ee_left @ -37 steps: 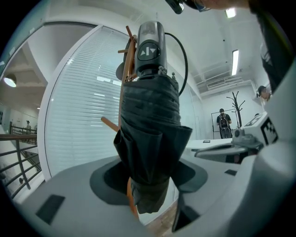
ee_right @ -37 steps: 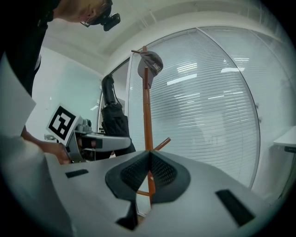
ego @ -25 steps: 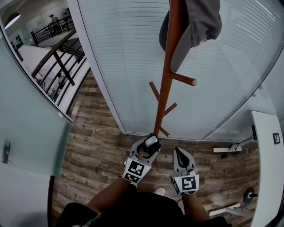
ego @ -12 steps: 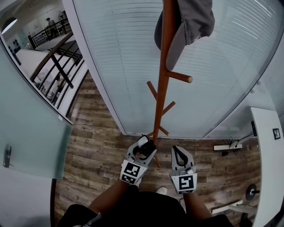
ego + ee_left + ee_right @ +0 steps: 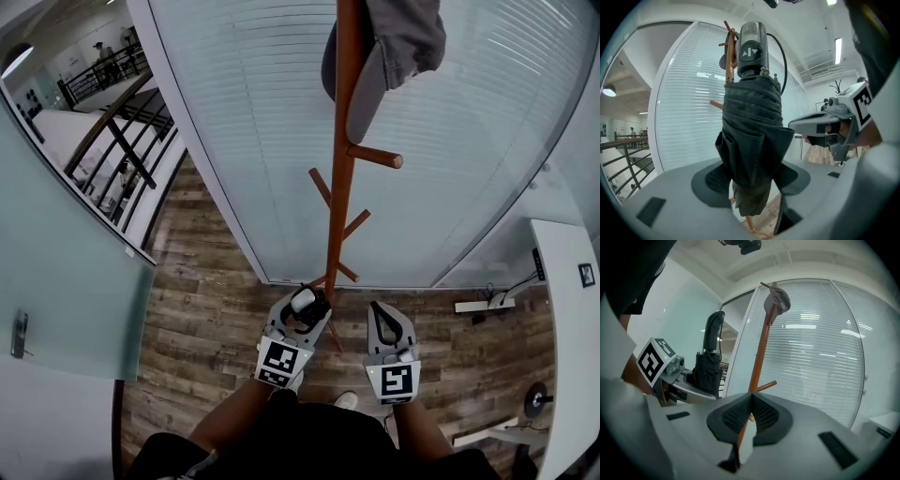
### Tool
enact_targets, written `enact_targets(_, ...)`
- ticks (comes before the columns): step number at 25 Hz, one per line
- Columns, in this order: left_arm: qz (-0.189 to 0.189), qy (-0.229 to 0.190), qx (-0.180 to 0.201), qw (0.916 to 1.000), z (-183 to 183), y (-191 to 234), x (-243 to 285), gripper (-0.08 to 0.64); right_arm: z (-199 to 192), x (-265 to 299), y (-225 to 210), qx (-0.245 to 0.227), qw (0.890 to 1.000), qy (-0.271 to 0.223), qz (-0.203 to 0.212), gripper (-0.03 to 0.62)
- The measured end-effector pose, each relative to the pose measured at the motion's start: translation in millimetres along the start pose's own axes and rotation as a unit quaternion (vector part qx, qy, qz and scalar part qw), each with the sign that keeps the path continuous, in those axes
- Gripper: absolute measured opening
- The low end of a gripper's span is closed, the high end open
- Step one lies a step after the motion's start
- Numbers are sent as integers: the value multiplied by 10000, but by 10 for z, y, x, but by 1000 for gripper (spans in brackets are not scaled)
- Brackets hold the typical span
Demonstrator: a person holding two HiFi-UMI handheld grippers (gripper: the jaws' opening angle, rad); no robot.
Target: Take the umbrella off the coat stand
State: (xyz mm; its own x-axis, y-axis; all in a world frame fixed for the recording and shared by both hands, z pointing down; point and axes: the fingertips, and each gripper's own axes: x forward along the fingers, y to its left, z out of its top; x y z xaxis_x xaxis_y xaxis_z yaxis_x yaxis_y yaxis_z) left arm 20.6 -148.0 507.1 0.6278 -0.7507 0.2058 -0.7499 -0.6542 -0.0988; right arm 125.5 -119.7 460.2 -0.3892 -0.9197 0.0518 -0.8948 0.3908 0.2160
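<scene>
Umbrella, folded and dark, stands upright, pinched between the 2 jaws of the left gripper, just left of the coat stand near its foot. Right gripper, just right of the stand, has its jaws pressed together, empty.

Office interior. Curved glass partition with white slat blinds, frosted glass door with a metal handle, wood-look plank floor, and a black railing with a wooden handrail. White desk at the edge, ceiling strip light, wooden coat stand.
</scene>
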Motion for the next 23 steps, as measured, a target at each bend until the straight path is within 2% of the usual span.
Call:
enact_targets(6,-28,-45,66,10000,70,-11,4,259,81,-10,-11,-20,9999,-116,-10,5)
enact_targets(11,-44,-86,145,9998,135,-2,-2,259,-10,-38,-6,1,9999,-71,-131,5)
enact_targets(18,-5,-92,63,9999,133,12,-41,259,28,-38,37,-141,9999,-50,-57,5)
enact_targets(23,11,-97,57,9999,148,52,-48,259,-62,-7,18,27,9999,27,-147,5)
